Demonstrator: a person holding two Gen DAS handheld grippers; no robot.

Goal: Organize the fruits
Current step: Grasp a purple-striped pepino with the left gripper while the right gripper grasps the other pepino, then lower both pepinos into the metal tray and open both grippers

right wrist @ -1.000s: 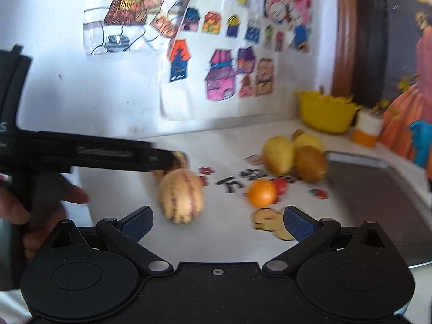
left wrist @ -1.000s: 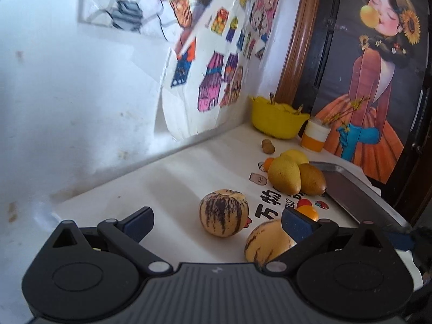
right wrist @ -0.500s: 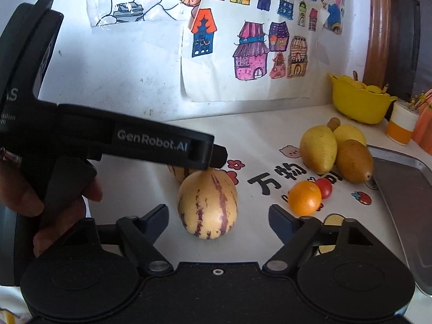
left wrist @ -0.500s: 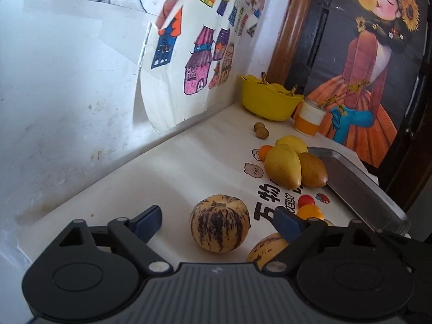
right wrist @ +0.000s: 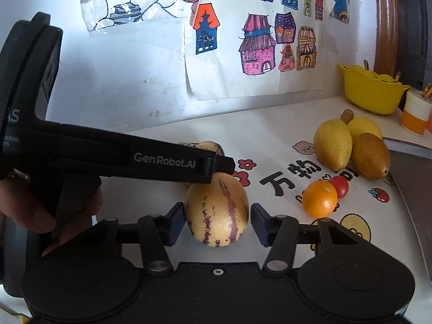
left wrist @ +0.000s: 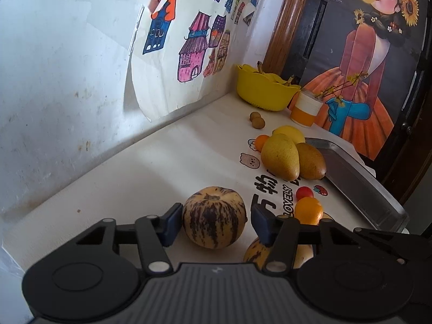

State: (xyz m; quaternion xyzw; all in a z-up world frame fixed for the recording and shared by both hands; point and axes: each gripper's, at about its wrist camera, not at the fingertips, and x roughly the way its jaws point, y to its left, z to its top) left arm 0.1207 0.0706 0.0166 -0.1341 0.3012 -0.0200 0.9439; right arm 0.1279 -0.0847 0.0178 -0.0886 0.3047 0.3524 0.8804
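Closing on one striped melon each, left tool point(left wrist: 214, 224) and right tool point(right wrist: 217, 222) (pads not yet pressing); lifting likely follows.

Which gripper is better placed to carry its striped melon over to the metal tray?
Right, probably. The right gripper brackets the oval yellow purple-striped melon, jaws closing, and the grey metal tray lies on its side. The left gripper closes around the round striped melon, farther from it.

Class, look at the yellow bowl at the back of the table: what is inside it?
Inside the yellow bowl, only yellow fruit tops and brown stems poke above the rim. The wall hides the rest, so their number and kind stay unclear.
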